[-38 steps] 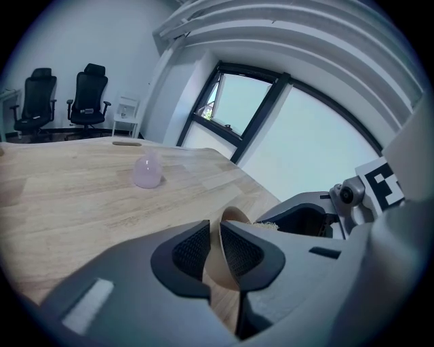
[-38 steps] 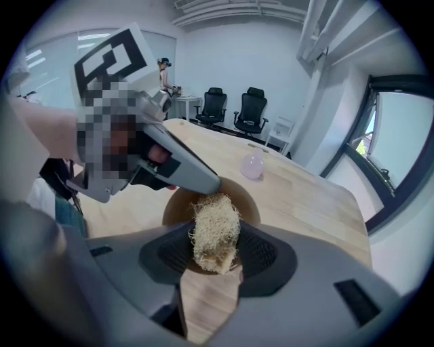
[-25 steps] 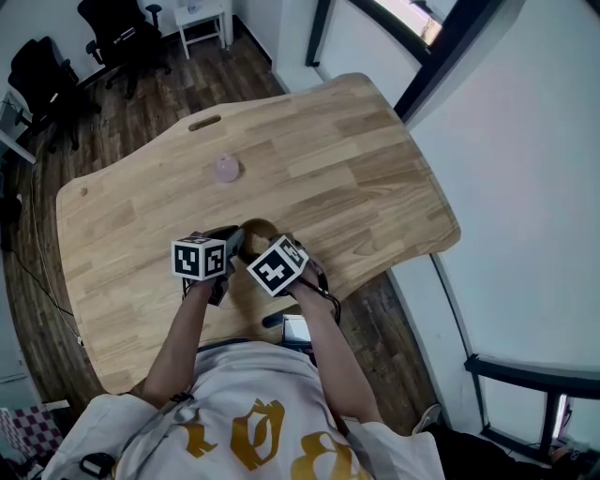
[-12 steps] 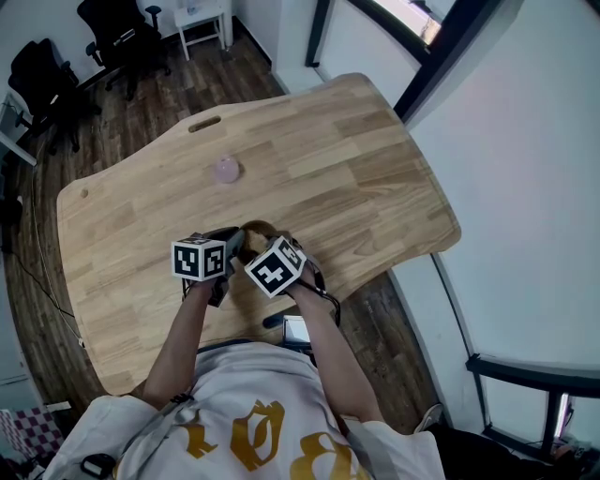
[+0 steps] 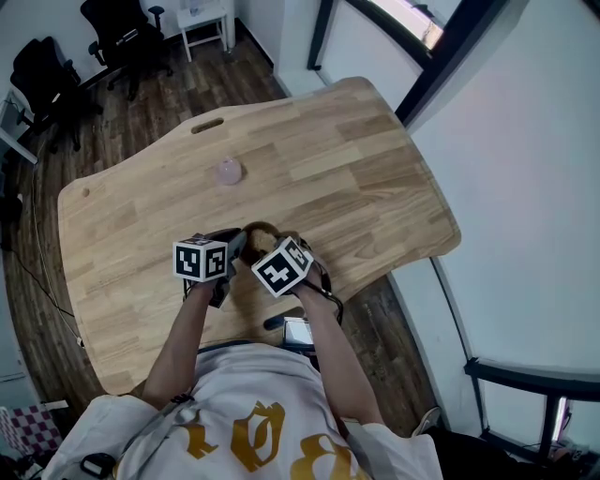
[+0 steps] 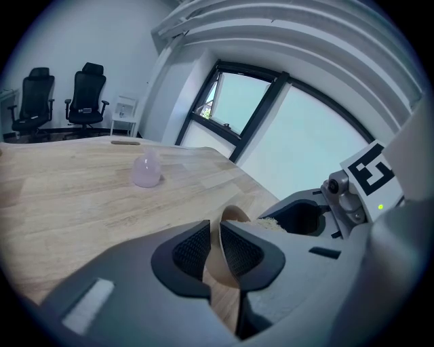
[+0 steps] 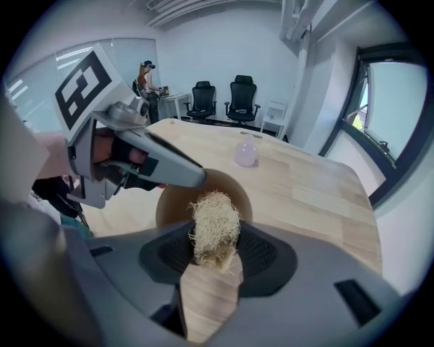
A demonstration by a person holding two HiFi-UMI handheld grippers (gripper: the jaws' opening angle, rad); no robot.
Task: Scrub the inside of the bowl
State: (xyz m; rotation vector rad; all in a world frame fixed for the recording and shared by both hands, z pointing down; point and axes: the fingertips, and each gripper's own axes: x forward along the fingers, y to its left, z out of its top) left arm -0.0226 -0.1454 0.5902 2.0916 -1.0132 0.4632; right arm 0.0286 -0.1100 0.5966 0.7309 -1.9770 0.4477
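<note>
A brown wooden bowl point(image 7: 182, 195) stands on the light wood table point(image 5: 356, 178), near its front edge. My left gripper point(image 6: 212, 245) is shut on the bowl's rim point(image 6: 230, 218), one jaw inside and one outside. My right gripper point(image 7: 213, 252) is shut on a pale straw-coloured loofah scrubber point(image 7: 215, 227) that sits at the bowl's near edge, over its inside. In the head view both grippers point(image 5: 242, 251) meet over the bowl point(image 5: 261, 229), which they mostly hide.
A small pale pink dome-shaped object point(image 5: 229, 171) rests on the table beyond the bowl. Black office chairs point(image 5: 112, 33) and a small white table point(image 5: 202, 21) stand on the wooden floor behind. A window wall point(image 5: 441, 47) runs along the right.
The right gripper with the scrubber has shifted slightly right and toward me at the bowl. The left gripper keeps its hold on the rim in the same place.
</note>
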